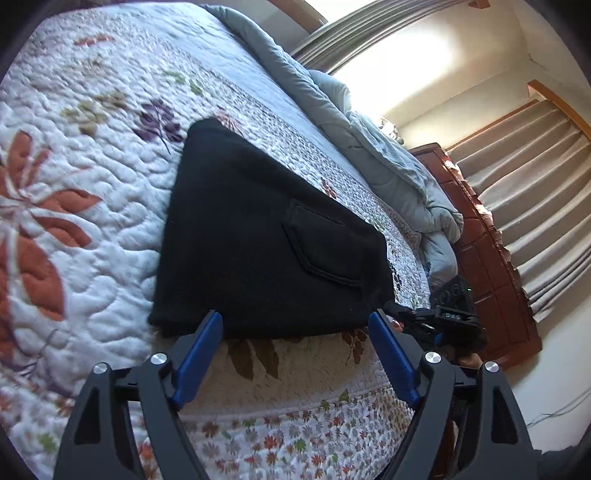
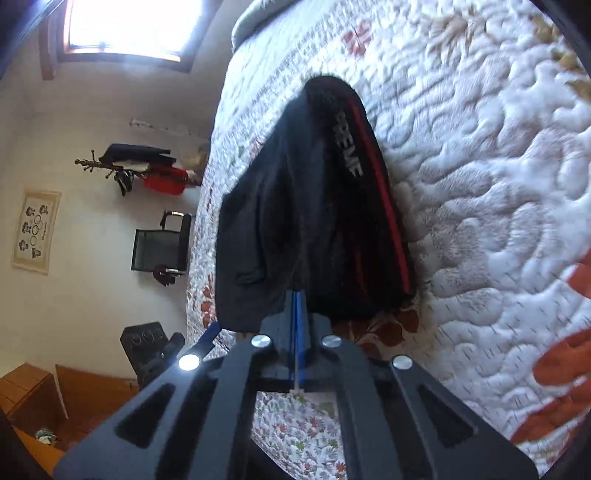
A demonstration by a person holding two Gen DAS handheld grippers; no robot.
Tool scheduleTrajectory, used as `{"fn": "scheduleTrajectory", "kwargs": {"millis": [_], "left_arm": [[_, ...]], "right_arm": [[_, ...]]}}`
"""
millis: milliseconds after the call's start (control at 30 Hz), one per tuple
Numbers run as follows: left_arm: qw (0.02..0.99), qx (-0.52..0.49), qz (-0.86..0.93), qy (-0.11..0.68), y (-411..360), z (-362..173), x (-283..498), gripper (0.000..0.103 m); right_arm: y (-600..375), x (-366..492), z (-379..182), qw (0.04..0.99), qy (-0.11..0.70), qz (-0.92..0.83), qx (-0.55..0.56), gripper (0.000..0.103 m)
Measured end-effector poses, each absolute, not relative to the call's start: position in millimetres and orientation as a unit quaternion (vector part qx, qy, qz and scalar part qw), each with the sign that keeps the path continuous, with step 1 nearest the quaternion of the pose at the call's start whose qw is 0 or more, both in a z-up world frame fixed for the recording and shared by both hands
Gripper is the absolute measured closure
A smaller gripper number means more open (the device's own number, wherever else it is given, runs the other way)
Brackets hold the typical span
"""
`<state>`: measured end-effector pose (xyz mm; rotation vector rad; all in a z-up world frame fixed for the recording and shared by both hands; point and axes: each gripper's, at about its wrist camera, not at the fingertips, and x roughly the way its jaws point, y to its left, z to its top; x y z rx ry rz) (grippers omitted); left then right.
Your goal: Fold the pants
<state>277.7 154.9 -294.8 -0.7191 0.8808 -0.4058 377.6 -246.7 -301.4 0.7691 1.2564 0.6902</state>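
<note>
Black pants (image 1: 266,236) lie folded in a compact stack on the floral quilt (image 1: 81,155), back pocket facing up. My left gripper (image 1: 295,321) is open, its blue fingers straddling the near edge of the pants without holding them. In the right wrist view the pants (image 2: 295,221) show a red stripe and white lettering on one side. My right gripper (image 2: 298,295) is shut, its blue pads pinching a thin fold of the pants at their near edge. The right gripper also shows in the left wrist view (image 1: 439,321), at the right corner of the pants.
A grey duvet (image 1: 369,129) is bunched along the far side of the bed. A wooden headboard (image 1: 487,258) and curtains (image 1: 535,192) stand beyond it. A coat rack (image 2: 140,170), a chair (image 2: 162,243) and a bright window (image 2: 125,26) are by the wall.
</note>
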Motion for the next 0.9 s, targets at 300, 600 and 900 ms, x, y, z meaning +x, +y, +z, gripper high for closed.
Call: {"fn": "scheduleTrajectory", "kwargs": {"millis": [300, 600, 900], "left_arm": [[0.854, -0.298, -0.136, 0.405, 159.1, -212.6, 197.5, 0.009], [0.912, -0.16, -0.051, 0.374, 111.5, -108.9, 89.5, 0.004], [0.935, -0.075, 0.02, 0.345, 73.5, -48.8, 7.4, 0.004]], "right_arm": [[-270.0, 314.7, -207.4, 0.759, 0.501, 0.268, 0.317, 0.039], [-230.9, 181.3, -104.5, 0.858, 0.44, 0.212, 0.156, 0.009], [-199.8, 60.4, -47.2, 0.915, 0.379, 0.123, 0.057, 0.004]]}}
